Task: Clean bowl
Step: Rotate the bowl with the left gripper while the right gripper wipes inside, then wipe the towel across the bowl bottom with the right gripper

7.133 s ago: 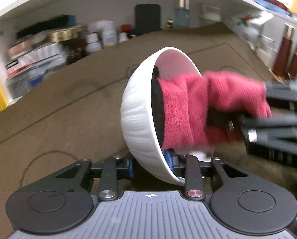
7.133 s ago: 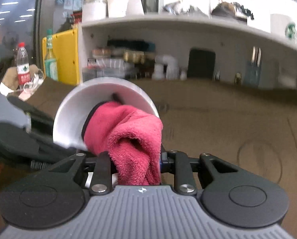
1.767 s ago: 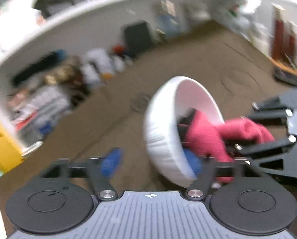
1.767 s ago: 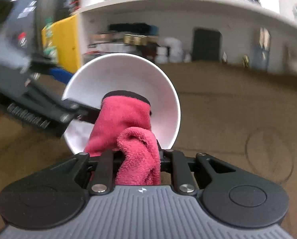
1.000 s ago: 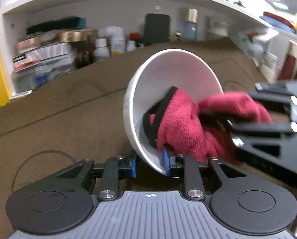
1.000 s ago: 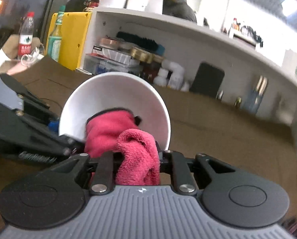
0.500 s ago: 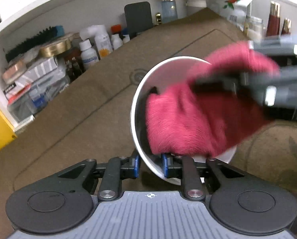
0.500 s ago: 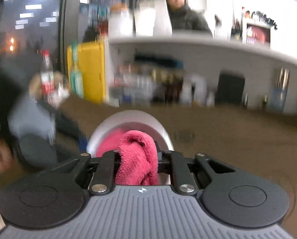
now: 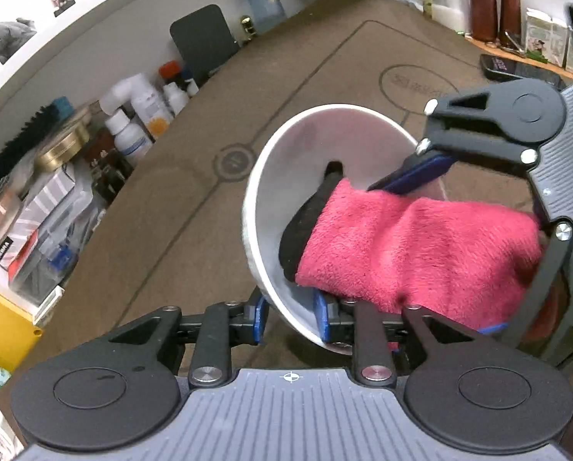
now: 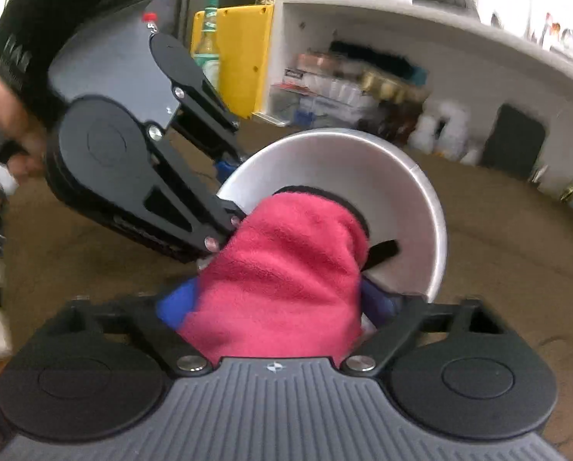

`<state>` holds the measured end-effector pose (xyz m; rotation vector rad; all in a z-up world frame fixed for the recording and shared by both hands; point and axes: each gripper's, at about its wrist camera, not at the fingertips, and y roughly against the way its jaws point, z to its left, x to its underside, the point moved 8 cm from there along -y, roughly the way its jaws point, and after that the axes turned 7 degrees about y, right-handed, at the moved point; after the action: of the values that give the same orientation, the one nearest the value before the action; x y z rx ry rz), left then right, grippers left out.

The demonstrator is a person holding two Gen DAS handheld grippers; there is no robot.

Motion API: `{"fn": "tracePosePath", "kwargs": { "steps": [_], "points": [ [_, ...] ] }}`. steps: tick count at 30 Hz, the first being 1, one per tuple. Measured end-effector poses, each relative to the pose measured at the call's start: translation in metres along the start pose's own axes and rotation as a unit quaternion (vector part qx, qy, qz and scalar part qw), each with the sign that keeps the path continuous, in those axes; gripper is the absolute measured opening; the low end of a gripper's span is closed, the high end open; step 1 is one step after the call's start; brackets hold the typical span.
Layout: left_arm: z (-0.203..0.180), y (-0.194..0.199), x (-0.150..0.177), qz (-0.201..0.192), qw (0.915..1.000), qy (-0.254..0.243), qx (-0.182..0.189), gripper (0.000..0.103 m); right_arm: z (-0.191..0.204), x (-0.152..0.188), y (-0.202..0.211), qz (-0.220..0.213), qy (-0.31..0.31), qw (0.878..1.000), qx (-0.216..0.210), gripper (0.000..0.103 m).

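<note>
A white bowl [image 9: 286,161] is held tilted above the brown mat, its opening facing the right gripper. My left gripper [image 9: 290,313] is shut on the bowl's near rim. My right gripper [image 10: 278,307] holds a red cloth with a black edge [image 10: 286,265] between widely spread blue pads, and the cloth is pushed into the bowl [image 10: 401,188]. In the left wrist view the cloth [image 9: 401,249] reaches into the bowl from the right, with the right gripper [image 9: 451,242] behind it. The left gripper [image 10: 225,207] shows at the bowl's left edge.
A brown mat [image 9: 194,199] with printed lines covers the table. A shelf at the back holds bottles [image 9: 140,115], boxes and a black panel [image 9: 203,42]. A yellow box [image 10: 244,53] stands at the left, jars and a phone [image 9: 517,69] at the right.
The bowl has tilted and come closer to the right gripper. The red cloth has gone deeper into the bowl, and the right gripper's pads stand wider apart around it.
</note>
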<state>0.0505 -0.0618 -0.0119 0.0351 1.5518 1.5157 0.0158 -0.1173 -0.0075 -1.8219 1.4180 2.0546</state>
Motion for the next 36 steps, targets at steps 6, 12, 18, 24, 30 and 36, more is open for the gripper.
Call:
{"fn": "tracePosePath", "kwargs": {
  "steps": [6,12,18,24,30,36],
  "points": [
    [0.004,-0.006,0.004,0.003,0.9999,0.013,0.000,0.038,-0.008,0.008,0.019,-0.042,-0.086,0.994,-0.045,0.034],
    [-0.006,-0.011,0.005,-0.008,0.9992,0.039,0.008,0.049,-0.024,-0.004,0.039,-0.061,-0.055,0.993,0.081,0.025],
    [-0.017,-0.006,0.004,-0.022,0.9990,0.038,0.002,0.048,-0.008,-0.047,0.027,-0.064,0.051,0.988,0.134,0.025],
    [-0.006,-0.007,0.007,-0.016,0.9977,0.064,0.016,0.042,-0.007,-0.045,0.047,-0.097,0.030,0.989,0.109,0.024],
    [-0.003,-0.012,-0.011,-0.041,0.9957,0.083,-0.006,0.089,-0.048,0.008,0.035,-0.054,-0.079,0.987,0.127,0.024],
    [-0.008,-0.013,-0.026,-0.095,0.9816,0.164,-0.025,0.092,-0.082,0.041,0.028,-0.063,-0.231,0.968,0.078,0.025]
  ]
}}
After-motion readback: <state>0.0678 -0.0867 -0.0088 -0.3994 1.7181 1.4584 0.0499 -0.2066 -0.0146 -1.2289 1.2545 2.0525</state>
